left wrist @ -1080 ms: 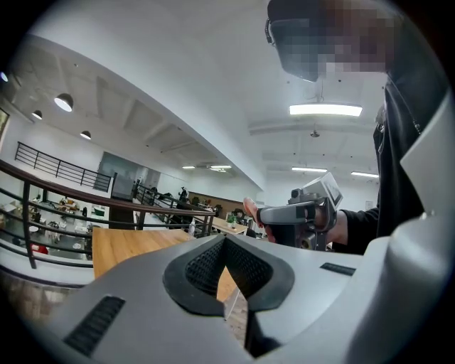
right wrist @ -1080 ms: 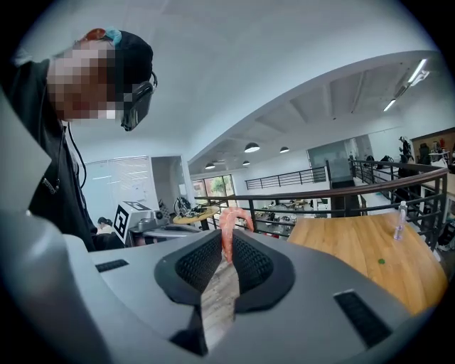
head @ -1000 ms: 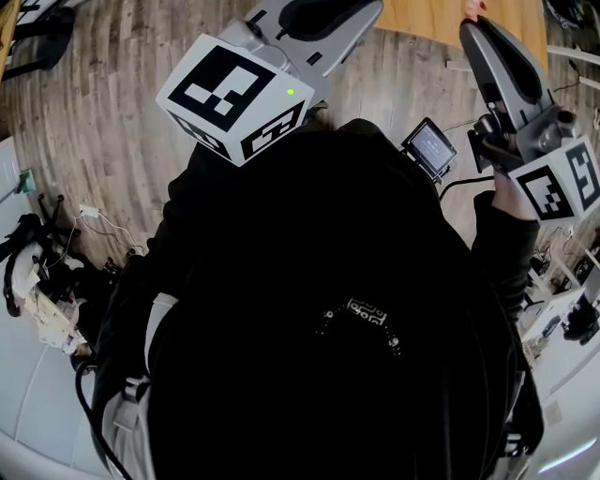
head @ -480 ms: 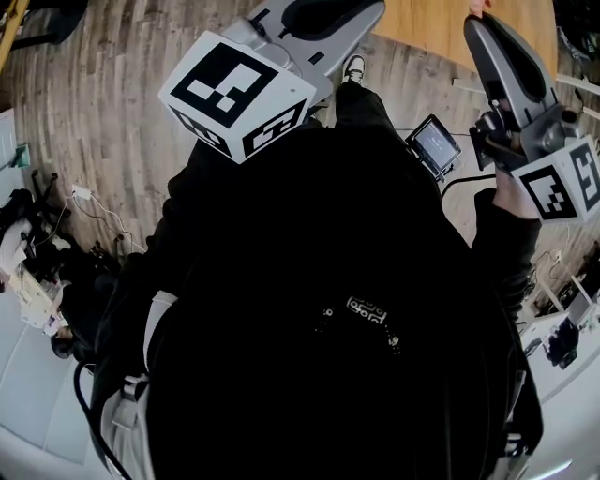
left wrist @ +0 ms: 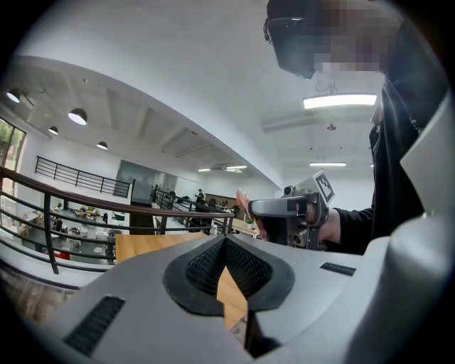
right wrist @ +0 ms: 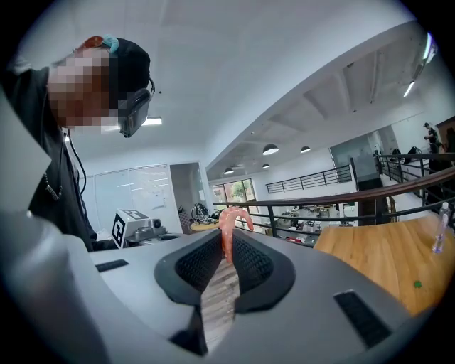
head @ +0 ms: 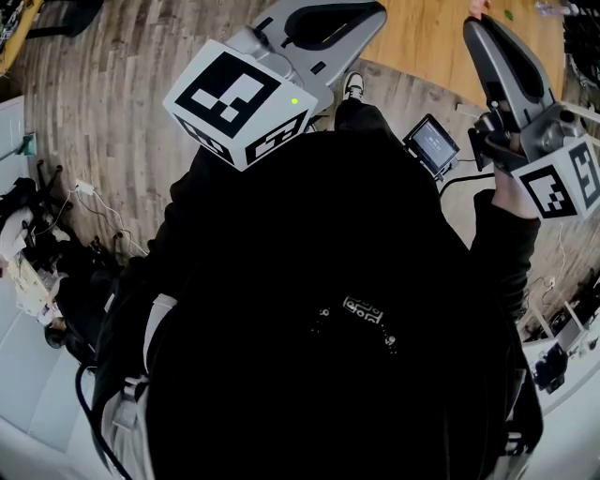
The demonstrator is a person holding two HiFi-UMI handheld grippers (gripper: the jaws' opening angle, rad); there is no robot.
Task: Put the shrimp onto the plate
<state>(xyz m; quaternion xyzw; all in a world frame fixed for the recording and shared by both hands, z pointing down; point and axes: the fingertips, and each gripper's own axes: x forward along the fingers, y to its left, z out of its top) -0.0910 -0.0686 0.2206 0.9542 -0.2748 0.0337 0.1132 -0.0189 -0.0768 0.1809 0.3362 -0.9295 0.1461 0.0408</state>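
Head view: a person in black clothing (head: pixel 328 309) fills the middle of the frame. The grey left gripper (head: pixel 337 19), with its black-and-white marker cube, reaches to the top centre over the wood-plank floor (head: pixel 112 94). The grey right gripper (head: pixel 478 23) stands at the upper right, and a bit of the pink curled shrimp (head: pixel 479 7) shows at its tip. The tip lies over the light wooden table top (head: pixel 431 28) at the top edge.

Left gripper view: the left gripper (left wrist: pixel 224 240) has its black ribbed pads meeting at the tips with nothing between them. The table top (left wrist: pixel 142 245) shows behind them at lower left. Right of centre, the right gripper (left wrist: pixel 250 207) points left with the shrimp (left wrist: pixel 243 201) at its end.

Right gripper view: the right gripper (right wrist: pixel 226 238) stands slightly parted, pinching the shrimp (right wrist: pixel 229 217) between its pads. The shrimp's tail curls above the tips. The table top (right wrist: pixel 377 256) lies at lower right, with a clear bottle (right wrist: pixel 442 227) at its far right edge.
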